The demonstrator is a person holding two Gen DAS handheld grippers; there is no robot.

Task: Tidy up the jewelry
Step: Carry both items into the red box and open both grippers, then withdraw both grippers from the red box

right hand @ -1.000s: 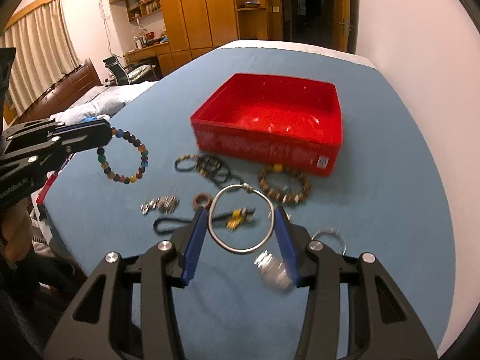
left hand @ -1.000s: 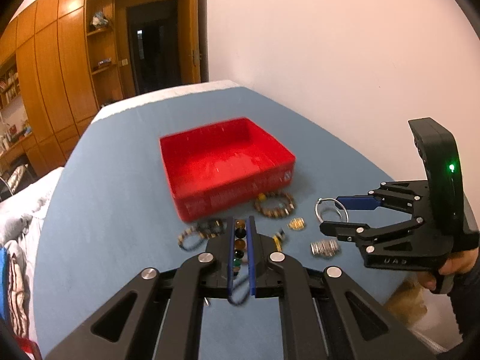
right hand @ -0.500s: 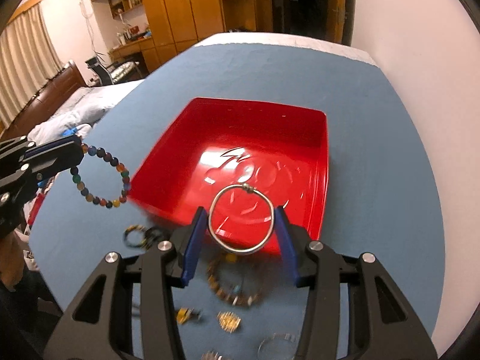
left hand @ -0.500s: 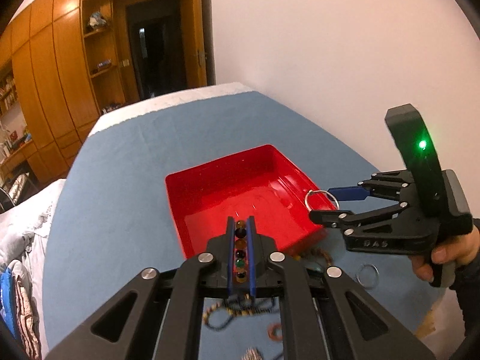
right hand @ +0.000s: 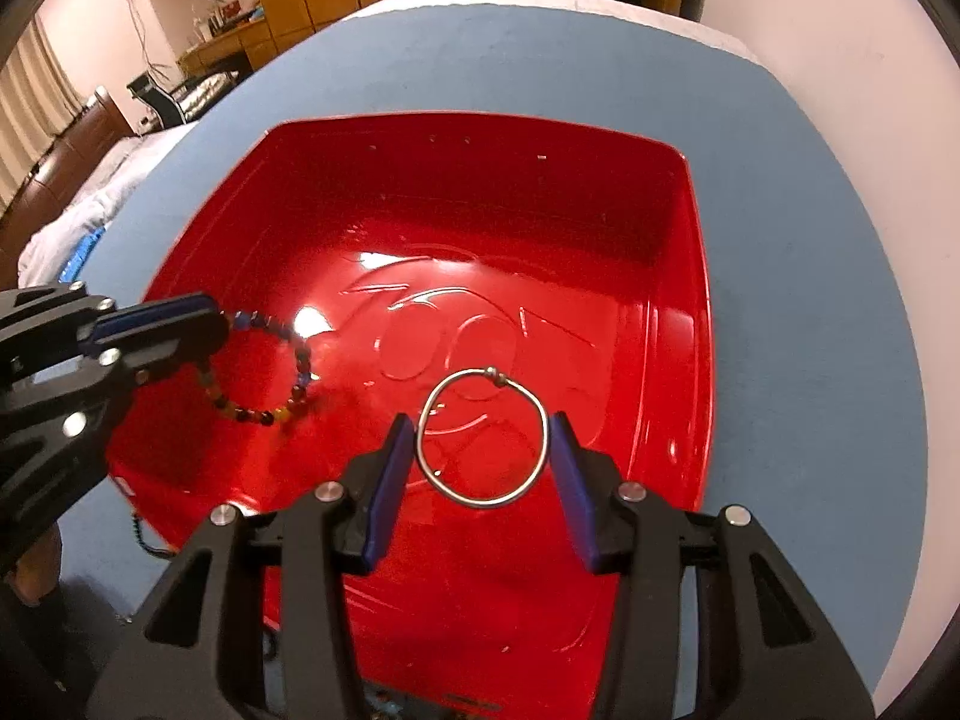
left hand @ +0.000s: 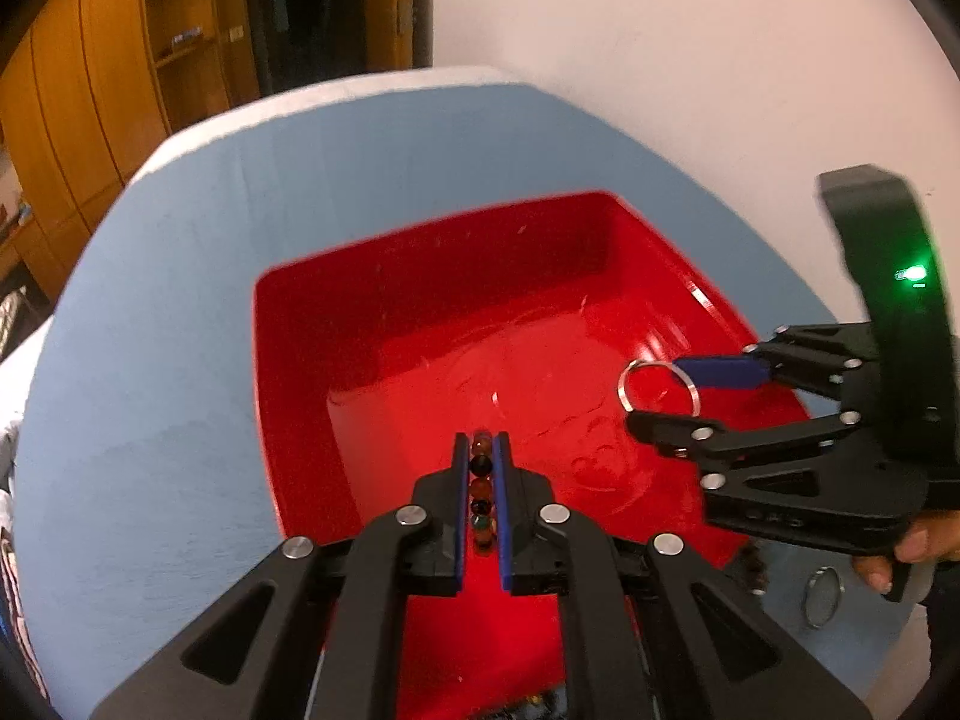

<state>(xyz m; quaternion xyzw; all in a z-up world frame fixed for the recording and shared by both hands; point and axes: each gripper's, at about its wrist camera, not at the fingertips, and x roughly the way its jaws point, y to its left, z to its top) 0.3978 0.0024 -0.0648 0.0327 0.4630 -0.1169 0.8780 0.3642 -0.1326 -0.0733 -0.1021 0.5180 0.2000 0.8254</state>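
A red tray (left hand: 420, 252) (right hand: 690, 228) sits on the blue table, with nothing lying in it. My left gripper (left hand: 480, 450) (right hand: 210, 330) is shut on a multicoloured bead bracelet (left hand: 480, 498) (right hand: 264, 414) and holds it over the tray's left half. My right gripper (right hand: 483, 432) (left hand: 654, 396) is shut on a silver bangle (right hand: 432, 468) (left hand: 627, 375), held by its sides between the blue pads, over the tray's right half.
A small silver ring (left hand: 823, 595) lies on the blue table (left hand: 150, 360) right of the tray. A black cord (right hand: 144, 540) shows at the tray's near left corner. A white wall is close on the right; wooden cupboards stand beyond the table.
Both grippers moved forward from above the jewelry pile to over the red tray, carrying the bead bracelet and the bangle. The tray now fills both views.
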